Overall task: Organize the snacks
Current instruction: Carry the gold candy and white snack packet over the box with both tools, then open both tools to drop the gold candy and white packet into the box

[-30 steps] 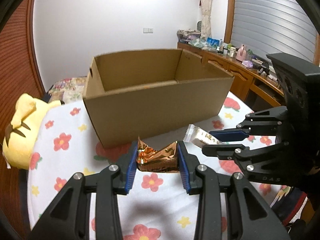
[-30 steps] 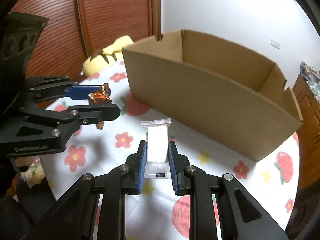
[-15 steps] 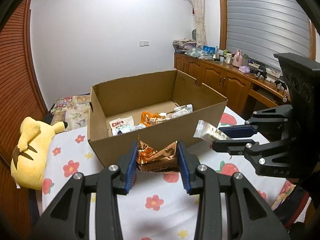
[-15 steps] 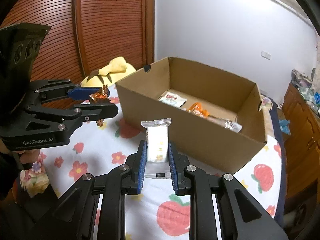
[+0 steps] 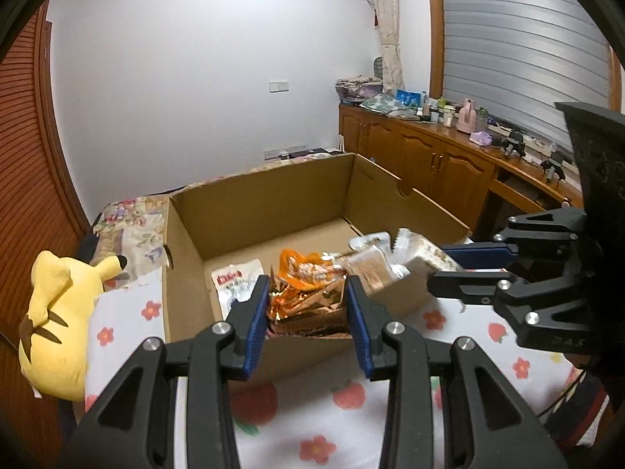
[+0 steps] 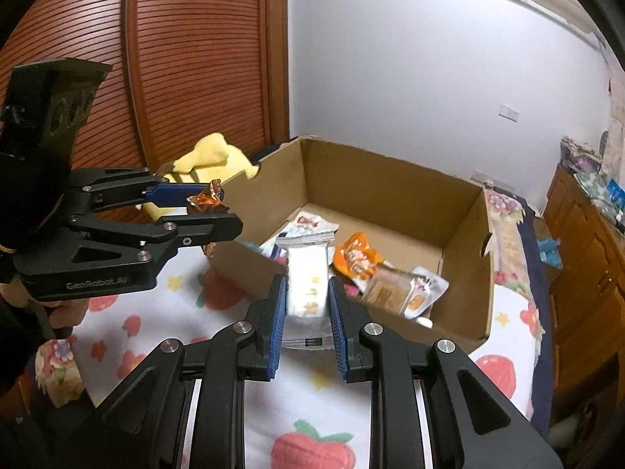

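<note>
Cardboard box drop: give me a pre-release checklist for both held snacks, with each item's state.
1. Left gripper jaws shut on orange foil snack: ok.
2. Right gripper jaws shut on white wrapped snack: ok.
3. Cardboard box open on top: ok.
4. Bare floor left inside the box: ok.
5. Foil snack past the near wall: cannot tell.
6. White snack past the near wall: cannot tell.

Two wrist views angled down, close — the same open cardboard box [image 5: 297, 203] [image 6: 394, 191] from opposite sides.
</note>
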